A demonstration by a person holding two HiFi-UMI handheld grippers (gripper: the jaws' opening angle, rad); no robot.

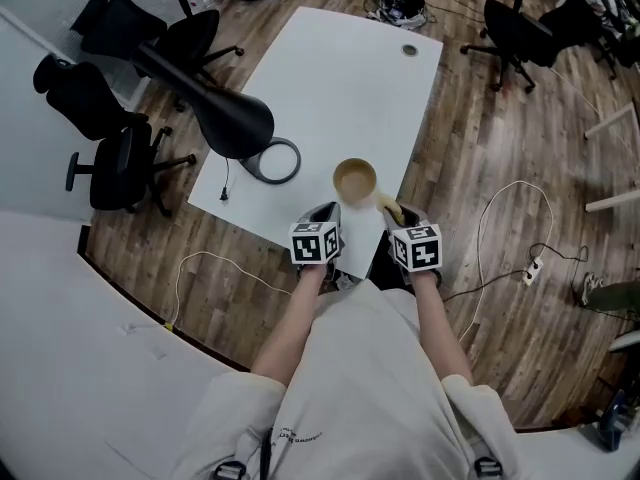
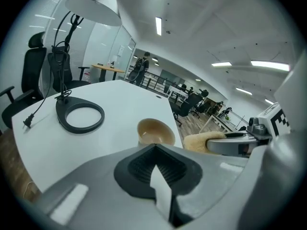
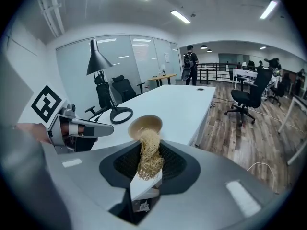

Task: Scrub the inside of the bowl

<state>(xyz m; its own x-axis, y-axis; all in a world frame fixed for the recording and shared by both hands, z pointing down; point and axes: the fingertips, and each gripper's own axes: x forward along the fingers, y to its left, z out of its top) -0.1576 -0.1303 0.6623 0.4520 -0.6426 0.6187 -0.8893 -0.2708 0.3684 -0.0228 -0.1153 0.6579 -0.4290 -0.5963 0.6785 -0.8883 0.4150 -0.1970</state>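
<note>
tan: one bowl (image 1: 355, 180), one fibre scrubber (image 3: 149, 152) gripped by the right tool (image 3: 145, 178).

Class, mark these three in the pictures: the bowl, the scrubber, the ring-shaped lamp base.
bowl (image 1: 355, 180), head view, inner floor.
scrubber (image 3: 149, 154), right gripper view, middle of fibres.
lamp base (image 2: 80, 130), left gripper view, near rim.

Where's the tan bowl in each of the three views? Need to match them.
Head view: tan round bowl, centre, at the near edge of the white table.
Left gripper view: bowl low centre, just beyond the jaws.
Right gripper view: bowl centre, behind the straw-coloured fibrous scrubber clamped in the right tool.
Shared landmark: black ring-shaped lamp base, left of the bowl in every view.
</note>
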